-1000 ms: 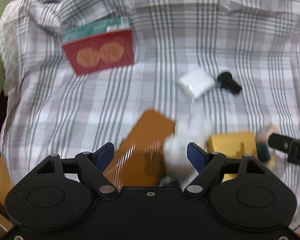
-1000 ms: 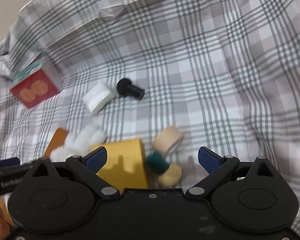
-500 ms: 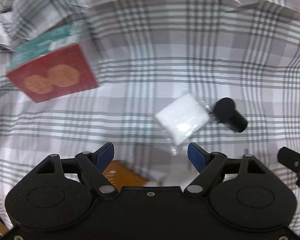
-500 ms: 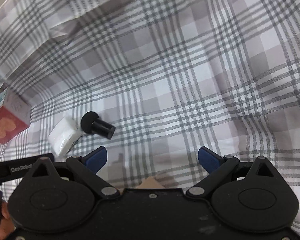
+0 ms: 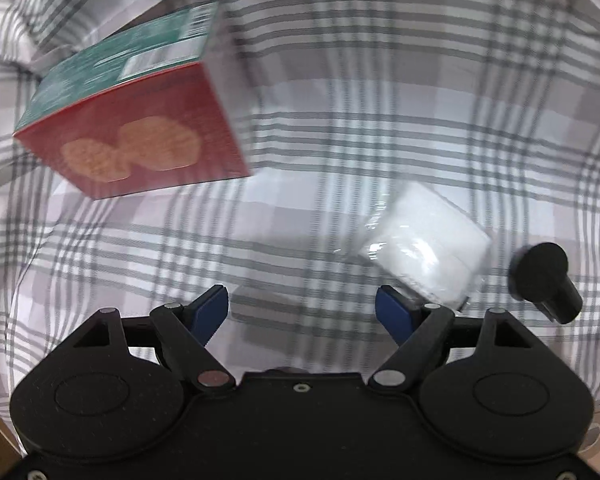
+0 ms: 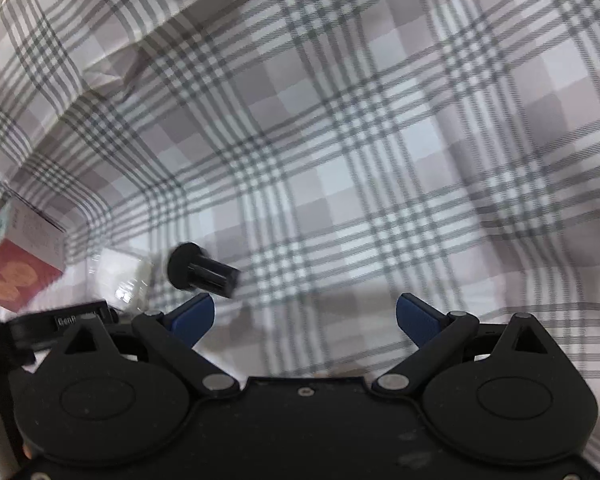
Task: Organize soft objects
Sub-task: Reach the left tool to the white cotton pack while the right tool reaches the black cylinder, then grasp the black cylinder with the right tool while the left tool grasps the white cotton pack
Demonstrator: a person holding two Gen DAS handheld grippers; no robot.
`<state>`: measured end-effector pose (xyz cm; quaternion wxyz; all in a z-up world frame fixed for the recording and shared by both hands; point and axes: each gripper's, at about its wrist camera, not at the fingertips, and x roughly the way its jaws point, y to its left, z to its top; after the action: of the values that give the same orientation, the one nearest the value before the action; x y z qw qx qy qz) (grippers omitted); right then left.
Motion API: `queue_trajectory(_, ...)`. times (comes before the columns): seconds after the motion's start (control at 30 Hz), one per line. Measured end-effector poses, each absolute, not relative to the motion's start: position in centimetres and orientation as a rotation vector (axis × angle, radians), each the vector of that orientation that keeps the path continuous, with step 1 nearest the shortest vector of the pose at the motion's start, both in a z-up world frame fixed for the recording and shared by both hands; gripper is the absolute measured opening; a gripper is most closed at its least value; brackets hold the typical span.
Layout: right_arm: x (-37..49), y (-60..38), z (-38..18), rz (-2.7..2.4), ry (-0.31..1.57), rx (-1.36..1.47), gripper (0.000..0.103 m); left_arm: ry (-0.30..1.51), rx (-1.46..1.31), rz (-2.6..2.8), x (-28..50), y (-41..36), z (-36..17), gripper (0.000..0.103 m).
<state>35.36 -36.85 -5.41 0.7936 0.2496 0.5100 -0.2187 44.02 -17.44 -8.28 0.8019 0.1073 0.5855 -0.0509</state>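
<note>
Left gripper (image 5: 302, 310): hanging over the cloth with its blue pads (image 5: 208, 307) spread apart, released, nothing between them but plaid.
Right gripper (image 6: 304, 318): also pointing down at the cloth, jaws standing wide, released and gripping nothing.
Cloth (image 5: 340, 80): a grey and white plaid sheet, creased at the far edge, lying under everything here.
Packet (image 5: 426, 246): the landmark, a soft white pack in clear wrap, lying flat on the cloth and a little blurred; its near corner is sitting just beyond the left gripper's right-hand pad, outside the jaws. In the right wrist view the packet (image 6: 120, 276) is showing at the lower left.
Box (image 5: 132, 120): red face with two orange rounds and a green top, sitting on the cloth well to the left of the packet and farther away. The right wrist view is catching the box (image 6: 16, 268) at its left edge, left of the packet.
Black peg (image 5: 544, 280): a short black cylinder with a round cap, lying on its side just right of the packet. In the right wrist view the black peg (image 6: 202, 266) is lying just right of the packet, beyond the right gripper's left-hand pad.
Left gripper, from the right wrist: its black body (image 6: 56, 320) is poking in at the lower left, just in front of the packet.
</note>
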Motion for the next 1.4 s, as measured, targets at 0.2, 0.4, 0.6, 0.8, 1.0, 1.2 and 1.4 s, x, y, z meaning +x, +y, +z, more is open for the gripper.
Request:
queue_trajectory(0.2,37.8,-35.6,-5.8,-0.429,1.092,0.615,0.098,1.218,0.234,-0.137,43.6,-15.3,-6.7,0.078)
queue_trajectory(0.4,40.3,-33.8,-7.1,-0.447,1.103,0.631,0.098,1.156,0.301,-0.145,42.5,-14.2,-5.5,0.078)
queue_trajectory(0.6,42.3,-33.0,-8.8,-0.489,1.138,0.646,0.084,1.126,0.349,-0.155,42.6,-13.4,-6.0,0.078)
queue_trajectory(0.8,43.3,-32.3,-10.6,-0.518,1.158,0.622,0.069,1.129,0.349,-0.160,42.5,-12.8,-6.2,0.078)
queue_trajectory(1.0,43.1,-32.4,-10.2,-0.478,1.135,0.562,0.056,1.102,0.359,-0.192,42.3,-13.5,-6.2,0.078)
queue_trajectory(1.2,40.9,-33.8,-8.8,-0.514,1.102,0.466,0.056,1.046,0.360,-0.316,41.5,-16.4,-5.4,0.083)
queue_trajectory(1.4,39.1,-35.5,-7.4,-0.558,1.078,0.407,0.057,1.019,0.392,-0.394,41.0,-20.0,-5.9,0.087)
